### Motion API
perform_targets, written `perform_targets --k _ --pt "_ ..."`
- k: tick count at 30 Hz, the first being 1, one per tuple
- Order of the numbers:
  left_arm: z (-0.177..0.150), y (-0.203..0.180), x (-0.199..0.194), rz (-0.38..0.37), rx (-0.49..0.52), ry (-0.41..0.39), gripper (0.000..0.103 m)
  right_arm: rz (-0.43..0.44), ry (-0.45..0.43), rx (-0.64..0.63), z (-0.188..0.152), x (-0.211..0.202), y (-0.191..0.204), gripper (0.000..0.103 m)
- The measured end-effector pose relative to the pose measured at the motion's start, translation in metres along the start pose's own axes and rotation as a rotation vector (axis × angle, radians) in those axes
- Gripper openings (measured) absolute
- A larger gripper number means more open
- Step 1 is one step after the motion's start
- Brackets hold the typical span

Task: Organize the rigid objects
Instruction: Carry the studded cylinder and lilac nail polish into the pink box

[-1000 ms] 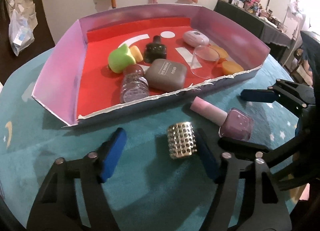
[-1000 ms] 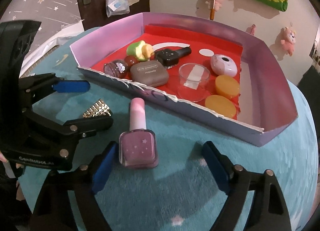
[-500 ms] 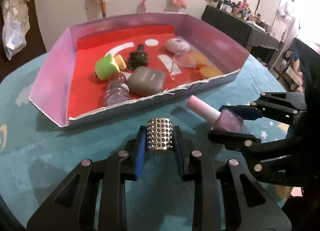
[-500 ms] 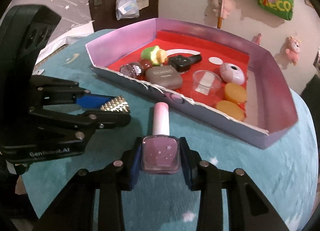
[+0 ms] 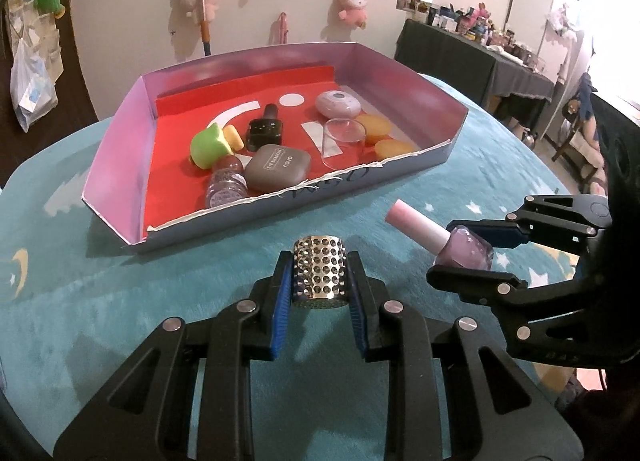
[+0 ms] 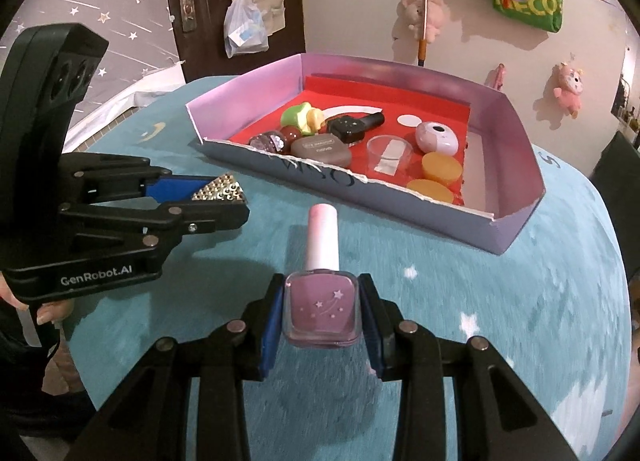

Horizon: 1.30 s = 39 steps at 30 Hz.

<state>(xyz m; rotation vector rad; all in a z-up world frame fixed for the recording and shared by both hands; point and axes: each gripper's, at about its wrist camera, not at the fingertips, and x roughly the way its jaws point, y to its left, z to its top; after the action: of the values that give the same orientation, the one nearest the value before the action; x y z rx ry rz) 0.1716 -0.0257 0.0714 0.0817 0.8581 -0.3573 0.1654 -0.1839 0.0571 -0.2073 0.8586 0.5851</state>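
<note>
Left tongs [image 5: 319,288] clamp studded metal cylinder [image 5: 319,271] — right tongs [image 6: 320,315] clamp purple nail polish bottle [image 6: 320,303].

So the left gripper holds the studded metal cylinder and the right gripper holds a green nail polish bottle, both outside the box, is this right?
Not quite: the nail polish bottle in the right gripper is purple with a pink cap, not green, as the right wrist view shows. The rest is right: the left gripper holds the studded metal cylinder, both outside the box.

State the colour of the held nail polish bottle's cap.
Pale pink cap; right wrist view shows it best.
</note>
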Motion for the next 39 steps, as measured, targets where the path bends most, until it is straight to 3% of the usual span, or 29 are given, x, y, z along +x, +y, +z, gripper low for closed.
perform_targets --k 9,11,20,24,28,33,39 --pt "0.009 0.005 -0.01 -0.011 -0.013 -0.018 0.024 0.02 -0.022 0.026 0.003 -0.006 -0.005 0.038" --pt "0.02 0.01 -0.015 0.018 -0.012 -0.029 0.024 0.055 -0.036 0.05 0.011 -0.011 -0.01 0.038" --pt "0.1 0.042 -0.003 0.007 0.0 -0.014 0.024 0.097 -0.092 0.098 0.094 -0.014 -0.038 0.038" --pt "0.136 0.054 0.027 0.012 0.001 0.044 0.024 0.094 -0.056 0.139 0.136 0.011 -0.056 0.038" --pt "0.151 0.062 0.062 0.039 0.021 0.111 0.024 0.037 0.023 0.131 0.171 0.052 -0.065 0.038" --pt "0.159 0.077 0.108 0.057 0.022 0.203 0.024 -0.033 0.126 0.123 0.193 0.106 -0.074 0.038" --pt "0.162 0.092 0.131 0.043 0.012 0.237 0.024 -0.072 0.194 0.119 0.199 0.138 -0.085 0.038"
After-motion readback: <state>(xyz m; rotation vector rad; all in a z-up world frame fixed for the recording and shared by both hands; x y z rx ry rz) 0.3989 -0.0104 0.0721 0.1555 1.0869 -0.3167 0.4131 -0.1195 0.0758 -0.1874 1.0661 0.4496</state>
